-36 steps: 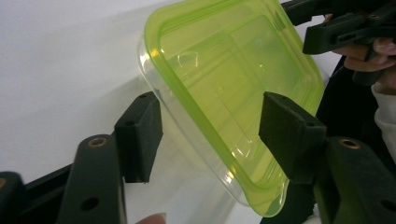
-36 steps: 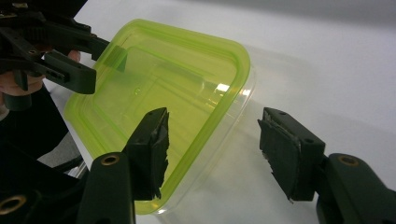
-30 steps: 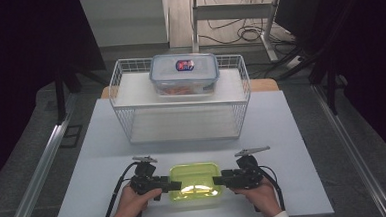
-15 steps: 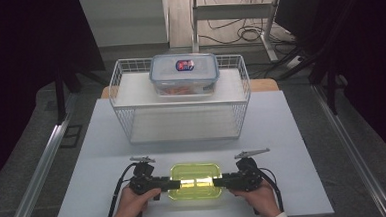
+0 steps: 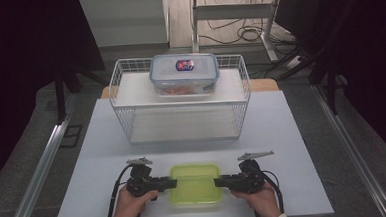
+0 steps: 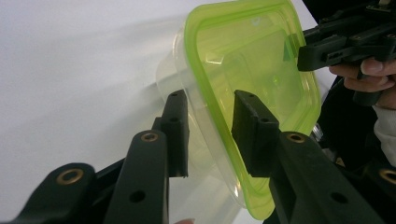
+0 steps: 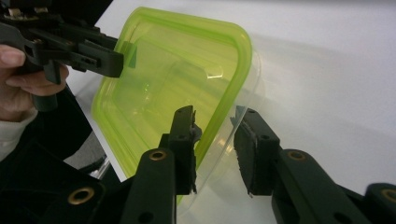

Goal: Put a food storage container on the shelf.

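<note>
High view: green-lidded box (image 5: 195, 184) flat on the white table (image 5: 85, 194) near its front edge, flanked by the left gripper (image 5: 174, 182) at one short end and the right gripper (image 5: 217, 181) at the other. Farther back, well apart, a wire basket (image 5: 127, 127) with a second, clear-lidded box (image 5: 184, 74) on top.

Left gripper view: jaws of the left gripper (image 6: 210, 126) astride the rim, one outside the clear wall, one over the green lid. Just been closing, yet a sliver of gap visible at the pads, so not yet clamped. Right gripper view: same picture for the right gripper (image 7: 217, 140), rim between the jaws, also just been closing, one pad close against the lid's edge, the other a little off the clear wall; unclenched by the look of it.

Step in hand, as a judgement: taking hold of the box at both ends for a two-handed lift.

Next: finish the squeeze evenly on both sides, confirm a firm bite on rim and wall, then raise both hands together and level. Likely risks: slippery thin plastic, a lopsided grip tilting the box.
</note>
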A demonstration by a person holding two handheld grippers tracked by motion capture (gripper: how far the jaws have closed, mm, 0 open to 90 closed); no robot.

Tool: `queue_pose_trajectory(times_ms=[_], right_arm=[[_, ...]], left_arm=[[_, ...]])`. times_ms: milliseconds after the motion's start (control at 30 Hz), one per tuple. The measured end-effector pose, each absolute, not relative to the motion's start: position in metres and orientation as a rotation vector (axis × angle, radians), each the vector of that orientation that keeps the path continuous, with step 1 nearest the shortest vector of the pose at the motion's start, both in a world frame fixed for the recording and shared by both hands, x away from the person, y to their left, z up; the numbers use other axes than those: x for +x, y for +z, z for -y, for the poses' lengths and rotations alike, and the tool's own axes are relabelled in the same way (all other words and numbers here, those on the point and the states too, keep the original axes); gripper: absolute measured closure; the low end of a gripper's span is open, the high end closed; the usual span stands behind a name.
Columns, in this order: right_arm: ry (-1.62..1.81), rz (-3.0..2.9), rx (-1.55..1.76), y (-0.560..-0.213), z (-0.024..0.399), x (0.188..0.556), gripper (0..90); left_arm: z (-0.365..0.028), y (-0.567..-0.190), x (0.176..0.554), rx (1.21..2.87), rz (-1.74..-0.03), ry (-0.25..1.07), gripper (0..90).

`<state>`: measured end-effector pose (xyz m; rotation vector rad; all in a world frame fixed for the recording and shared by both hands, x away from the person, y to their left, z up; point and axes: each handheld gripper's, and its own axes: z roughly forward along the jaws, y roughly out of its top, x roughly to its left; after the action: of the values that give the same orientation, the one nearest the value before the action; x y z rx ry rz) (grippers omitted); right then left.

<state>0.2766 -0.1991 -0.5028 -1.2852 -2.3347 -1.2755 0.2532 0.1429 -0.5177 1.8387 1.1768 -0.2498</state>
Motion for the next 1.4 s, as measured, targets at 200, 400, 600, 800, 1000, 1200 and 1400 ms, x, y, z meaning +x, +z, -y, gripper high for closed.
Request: queue_pose_trajectory(times_ms=[200, 400, 600, 800, 1000, 1200, 1400], right_arm=[[-1.313, 2.299, -1.299, -0.502, 0.202, 0.273, 72.3], [-1.338, 2.283, -1.307, -0.5, 0.204, 0.271, 74.4], [-1.4, 2.242, -1.293, -0.497, 0.206, 0.268, 79.1], [-1.407, 2.264, -1.284, -0.495, 0.205, 0.267, 79.4], [-1.441, 2.277, -1.267, -0.491, 0.205, 0.265, 79.5], [-1.466, 2.282, -1.254, -0.484, 0.205, 0.265, 79.7], [-1.476, 2.309, -1.239, -0.479, 0.2, 0.27, 79.8]], left_arm=[[-0.143, -0.517, 0.251, 1.824, -1.167, -0.236, 68.3], [-0.144, -0.515, 0.249, 1.812, -1.159, -0.219, 71.4], [-0.147, -0.512, 0.246, 1.806, -1.143, -0.18, 76.2], [-0.148, -0.51, 0.244, 1.806, -1.117, -0.169, 76.4], [-0.148, -0.505, 0.242, 1.817, -1.098, -0.151, 76.3], [-0.149, -0.496, 0.24, 1.824, -1.068, -0.118, 75.9], [-0.155, -0.484, 0.244, 1.822, -1.043, -0.087, 75.7]])
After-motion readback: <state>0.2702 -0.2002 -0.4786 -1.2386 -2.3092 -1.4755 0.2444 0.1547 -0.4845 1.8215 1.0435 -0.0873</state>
